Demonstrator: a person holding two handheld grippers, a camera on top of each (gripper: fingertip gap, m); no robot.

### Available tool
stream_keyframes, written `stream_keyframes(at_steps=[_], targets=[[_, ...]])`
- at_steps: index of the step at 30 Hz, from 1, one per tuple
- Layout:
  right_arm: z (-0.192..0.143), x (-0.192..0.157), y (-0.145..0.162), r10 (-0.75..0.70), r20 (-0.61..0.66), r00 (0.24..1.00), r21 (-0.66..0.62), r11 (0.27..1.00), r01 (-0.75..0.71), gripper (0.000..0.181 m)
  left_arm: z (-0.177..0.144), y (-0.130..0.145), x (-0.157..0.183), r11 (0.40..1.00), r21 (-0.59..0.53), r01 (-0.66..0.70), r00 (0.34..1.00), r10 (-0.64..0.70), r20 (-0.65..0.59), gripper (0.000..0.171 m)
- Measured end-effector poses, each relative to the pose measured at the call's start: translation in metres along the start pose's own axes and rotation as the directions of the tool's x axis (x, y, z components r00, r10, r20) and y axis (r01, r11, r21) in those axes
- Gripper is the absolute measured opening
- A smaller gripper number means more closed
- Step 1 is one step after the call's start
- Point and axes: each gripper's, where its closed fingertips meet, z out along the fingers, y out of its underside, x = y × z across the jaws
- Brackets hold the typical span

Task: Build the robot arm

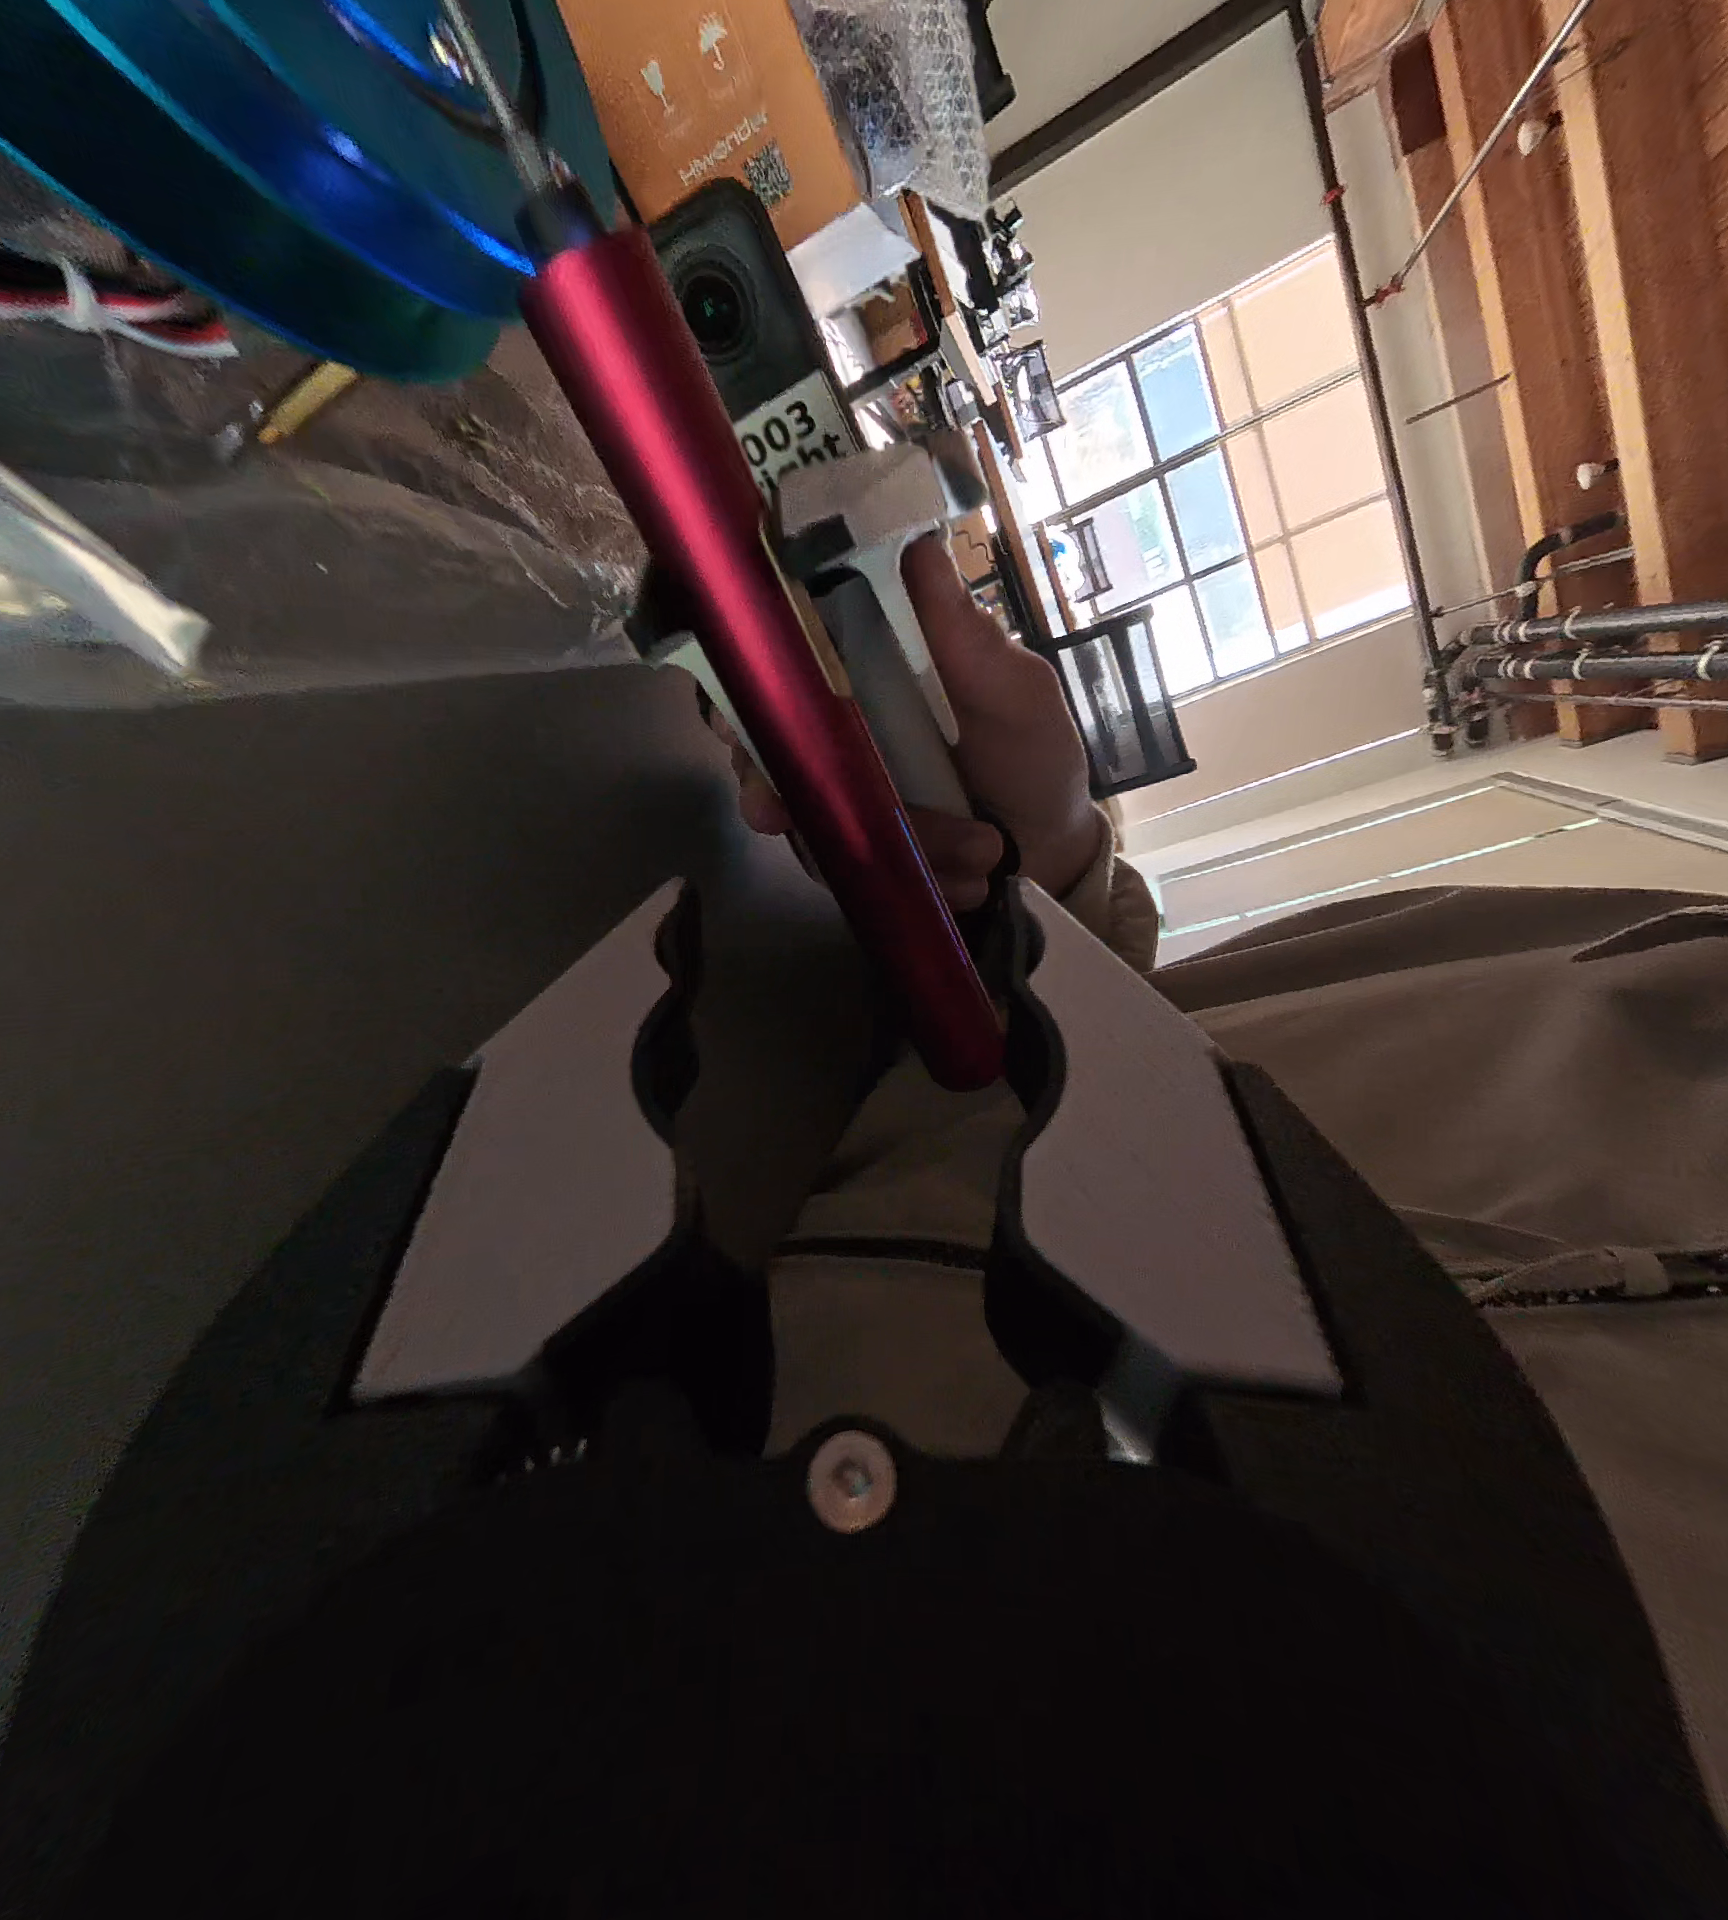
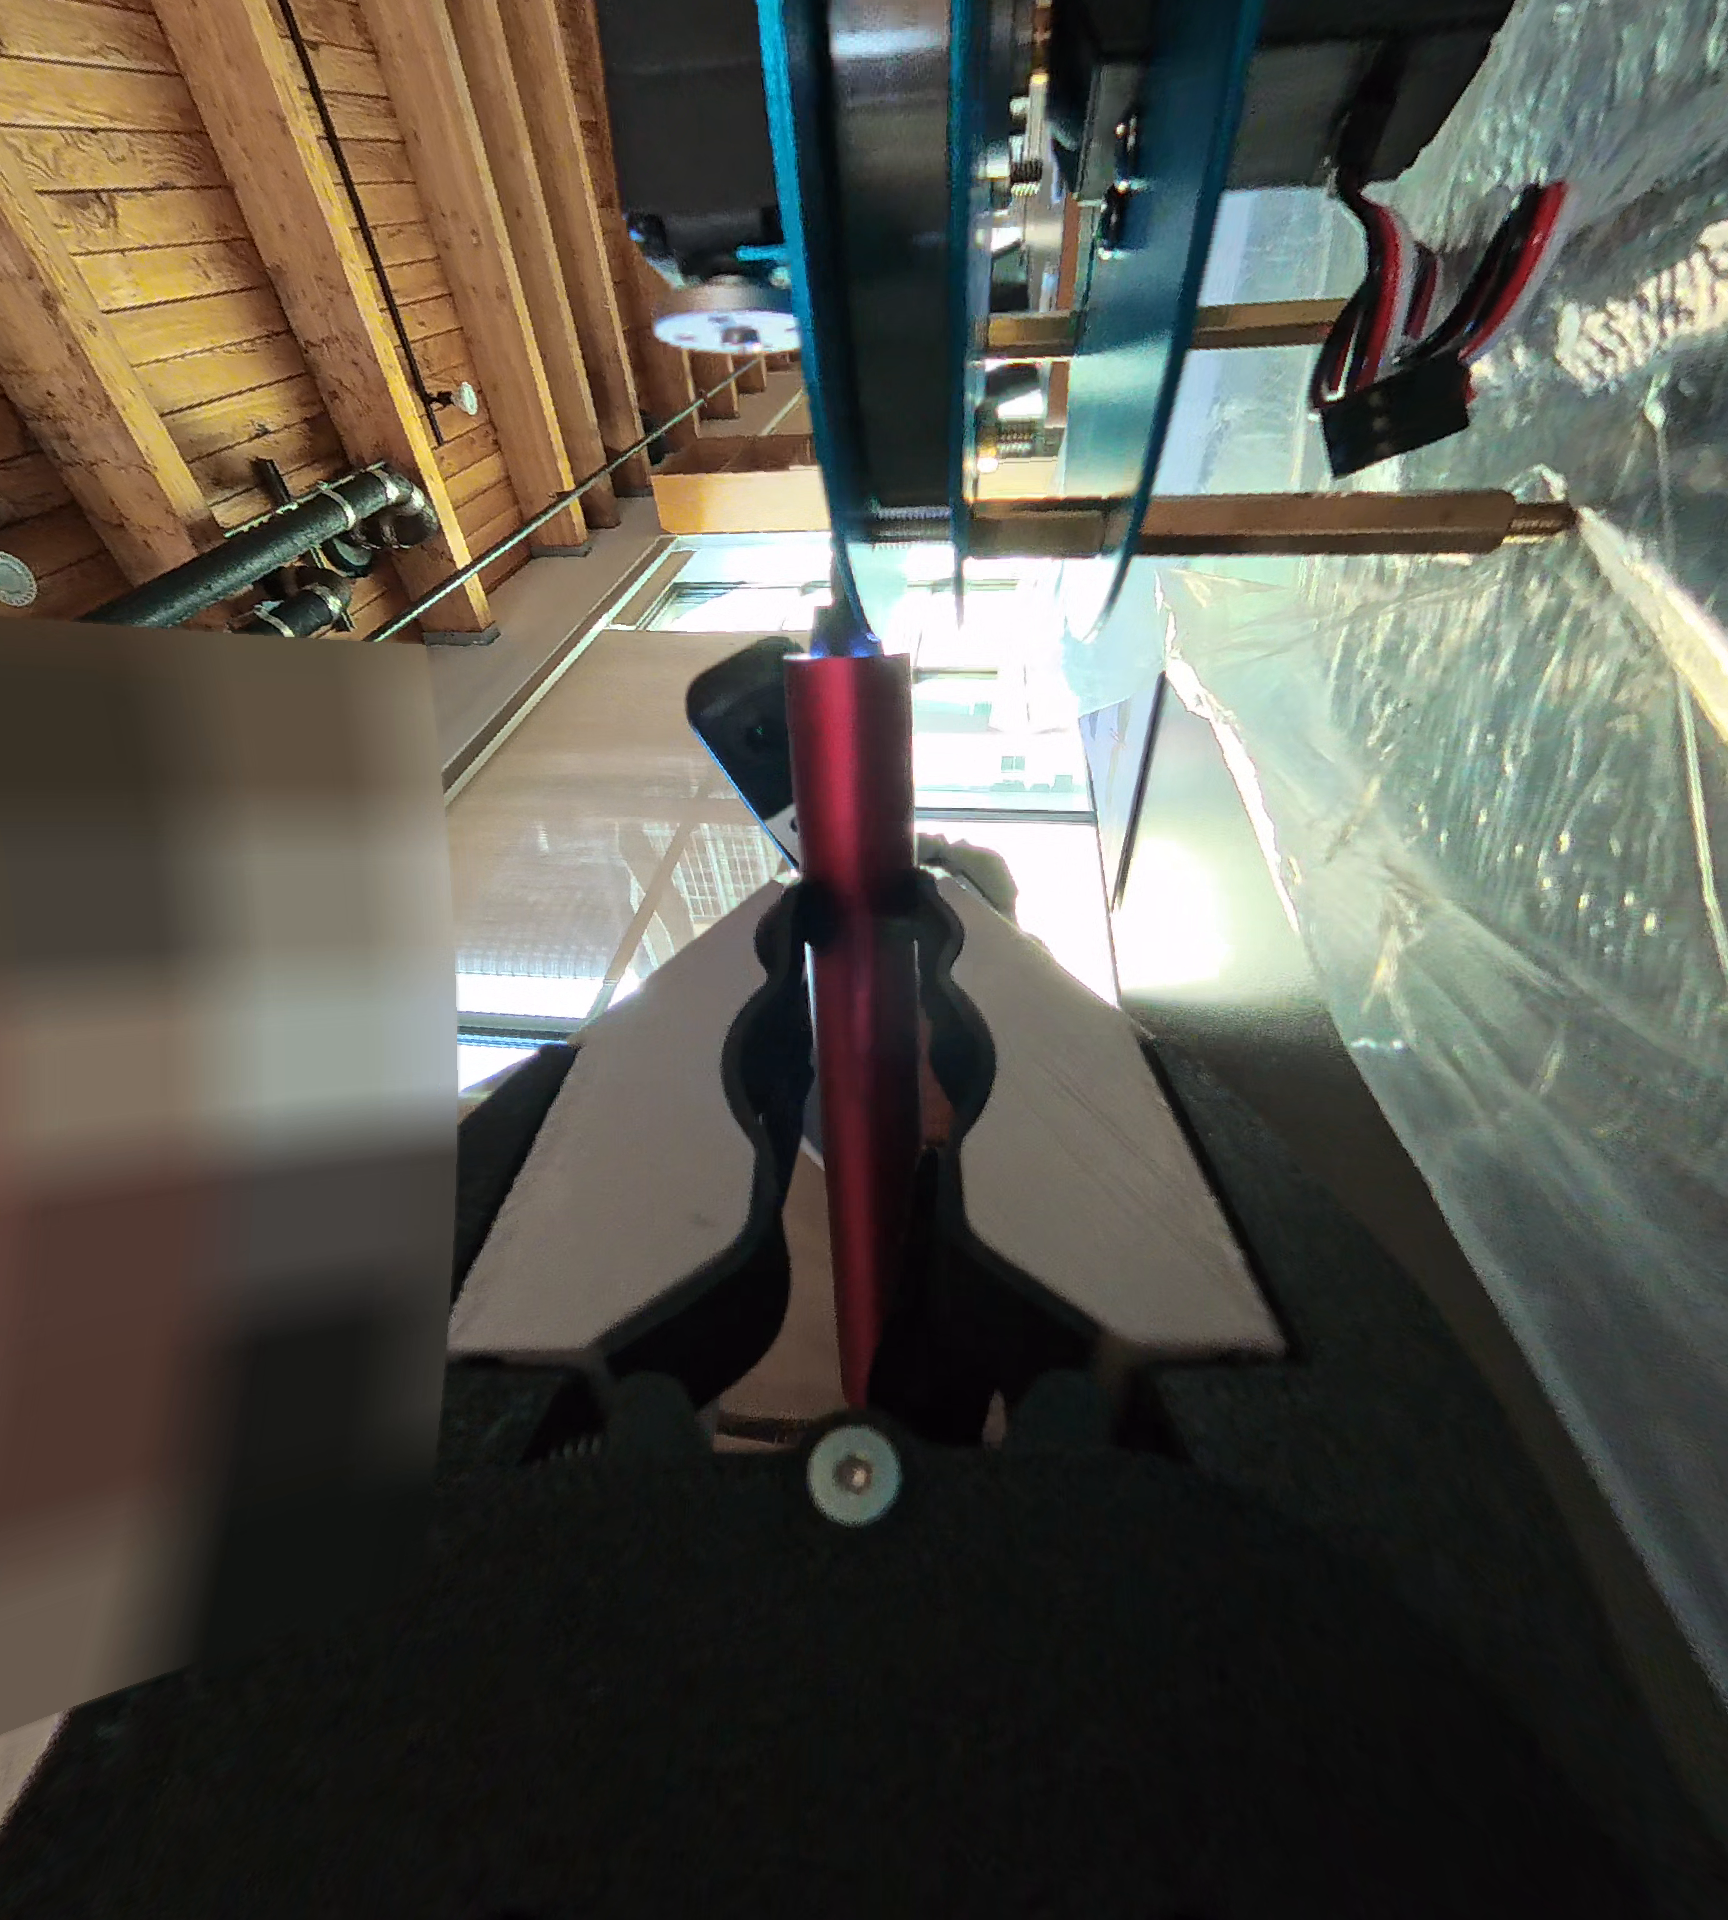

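A: Closest to the lens in the right wrist view, the right gripper point(image 2: 855, 904), and it is clamped on the red screwdriver point(image 2: 855, 997), the handle running straight up between its white fingers point(image 2: 652, 1164).

B: The tip meets the blue-plated device point(image 2: 1005, 291), right at the lower edge of the plates. Brass standoffs point(image 2: 1338, 520) poke out sideways, and a red, white and black cable point(image 2: 1400, 312) hangs beside crinkled clear plastic wrap point(image 2: 1566, 831).

A: Over on the left wrist view, the left gripper point(image 1: 844, 935) stands with fingers apart, holding nothing. The screwdriver's butt end lies just against its right finger point(image 1: 1130, 1143).

B: Behind the handle, a hand point(image 1: 1005, 727) grips the other tool. An orange cardboard box point(image 1: 704, 94) sits beyond.
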Motion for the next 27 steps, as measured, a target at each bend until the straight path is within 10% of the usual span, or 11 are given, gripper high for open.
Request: stream_keyframes(at_steps=[27], targets=[[0.004, 0.003, -0.006, -0.047, 0.004, 0.999, 0.04, 0.998, 0.046, 0.018, 0.017, 0.017, 0.0, 0.997, -0.047, 0.053, 0.999, -0.053, 0.013, 0.024]])
